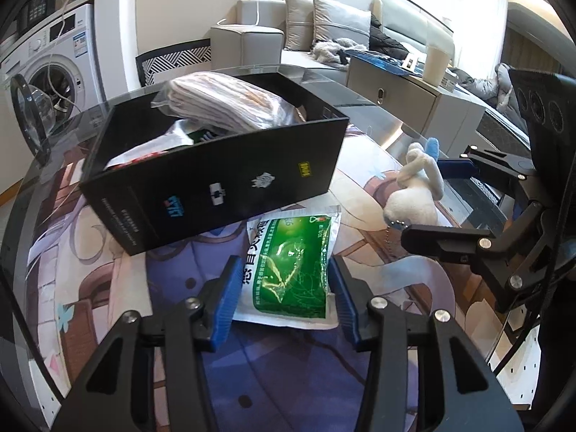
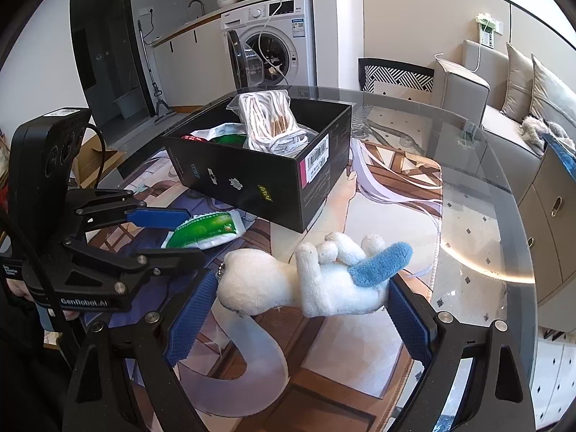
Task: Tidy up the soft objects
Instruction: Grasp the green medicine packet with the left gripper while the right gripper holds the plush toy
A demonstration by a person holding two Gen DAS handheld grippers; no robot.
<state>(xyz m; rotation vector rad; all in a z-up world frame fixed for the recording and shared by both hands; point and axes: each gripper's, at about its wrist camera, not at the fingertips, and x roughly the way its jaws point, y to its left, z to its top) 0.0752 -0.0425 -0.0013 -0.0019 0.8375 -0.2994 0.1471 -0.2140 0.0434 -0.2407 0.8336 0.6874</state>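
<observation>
A black cardboard box point(image 1: 216, 176) point(image 2: 266, 176) stands on the glass table and holds a bagged white cloth point(image 1: 223, 100) point(image 2: 268, 118) and other packets. A green and white soft packet point(image 1: 291, 270) point(image 2: 205, 232) lies flat in front of the box. My left gripper point(image 1: 284, 291) point(image 2: 176, 232) is open with its blue pads on either side of the packet. A white plush toy with a blue tail point(image 2: 316, 277) point(image 1: 414, 187) lies on its side. My right gripper point(image 2: 298, 309) point(image 1: 428, 198) is open around the toy.
The round glass table point(image 2: 478, 223) covers a printed anime mat point(image 1: 108, 270). A washing machine point(image 2: 273, 43) with its door open, a patterned chair point(image 2: 396, 75), a sofa point(image 1: 324, 25) and a low cabinet point(image 1: 406, 90) stand beyond the table.
</observation>
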